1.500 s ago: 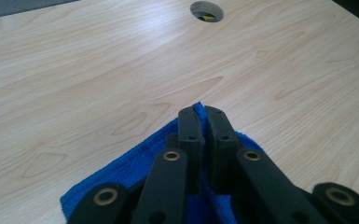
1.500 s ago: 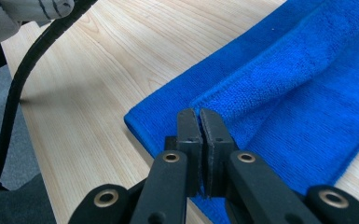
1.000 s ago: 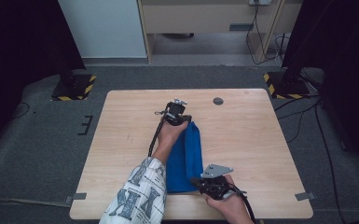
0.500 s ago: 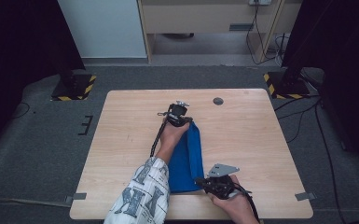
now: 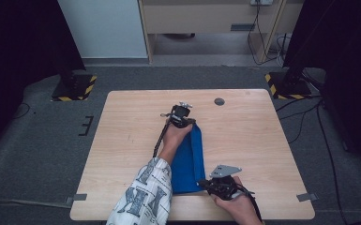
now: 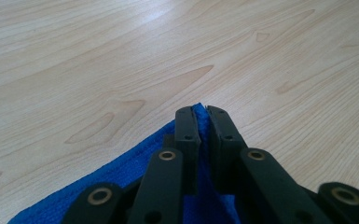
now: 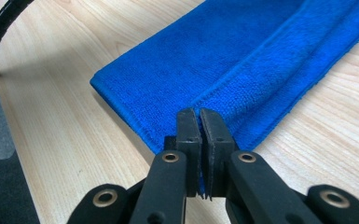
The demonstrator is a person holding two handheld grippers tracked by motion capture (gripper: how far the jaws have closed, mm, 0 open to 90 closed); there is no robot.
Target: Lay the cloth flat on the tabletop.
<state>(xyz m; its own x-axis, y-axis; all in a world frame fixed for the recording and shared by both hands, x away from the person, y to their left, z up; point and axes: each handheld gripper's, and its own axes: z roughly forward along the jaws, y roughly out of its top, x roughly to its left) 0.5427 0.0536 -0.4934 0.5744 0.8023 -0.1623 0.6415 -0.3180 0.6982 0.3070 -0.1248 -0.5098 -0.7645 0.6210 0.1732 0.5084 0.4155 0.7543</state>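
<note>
A: Item one?
B: Blue towel (image 5: 190,161), folded into a long strip, lying on the wooden bench (image 5: 122,140), centre-front.
A: Left claw (image 6: 200,122)?
B: Clamped on the towel's far corner.
A: Right claw (image 7: 201,127)?
B: Pinched closed on the towel's near edge, by the bench's front.

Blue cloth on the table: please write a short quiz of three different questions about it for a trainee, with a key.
1. True or false: the left tool is shut on a corner of the blue cloth.
2. Which tool pinches the cloth's near edge? A) left B) right
3. Fill in: the small dark round thing lies on the ____.

Key: 1 true. 2 B, the right tool. 3 table.
</note>
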